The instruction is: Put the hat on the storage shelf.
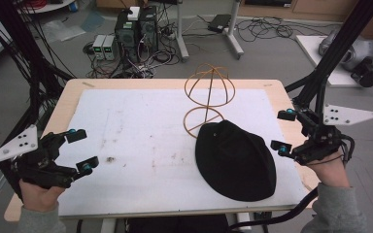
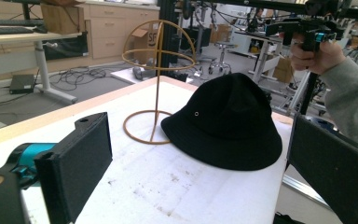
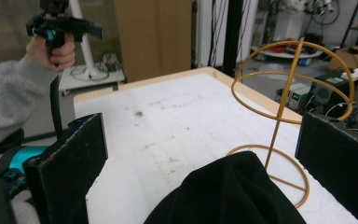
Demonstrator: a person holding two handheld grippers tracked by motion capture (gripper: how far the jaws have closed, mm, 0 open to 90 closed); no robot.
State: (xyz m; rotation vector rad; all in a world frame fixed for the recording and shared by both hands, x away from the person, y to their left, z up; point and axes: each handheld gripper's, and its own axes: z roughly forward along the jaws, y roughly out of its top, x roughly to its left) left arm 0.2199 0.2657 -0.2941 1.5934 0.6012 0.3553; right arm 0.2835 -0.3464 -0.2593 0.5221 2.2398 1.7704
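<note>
I see a wooden table [image 1: 73,92] with a big white sheet [image 1: 141,145] on top. The sheet has little brown marks and one dark spot. Around the table is a grey floor with lots of cables and some grey boxes [image 1: 136,26] with wires. Black poles stand at both sides.

On the right part of the sheet lies a black hat [image 1: 235,160]. It looks soft, like cloth, round on top with a floppy brim and a tiny metal hole in its side. Just behind it stands a gold wire stand [image 1: 208,99]. It has a flat ring at the bottom, a thin stick going up, and a round cage of hoops on top. The hat brim touches the bottom ring.

My left gripper [image 1: 80,150] hangs over the left edge of the table, well apart from the hat. Its black jaws are wide apart and hold nothing. My right gripper [image 1: 282,132] is just beside the hat, by the right edge. Its jaws are wide apart too, with nothing between them.
</note>
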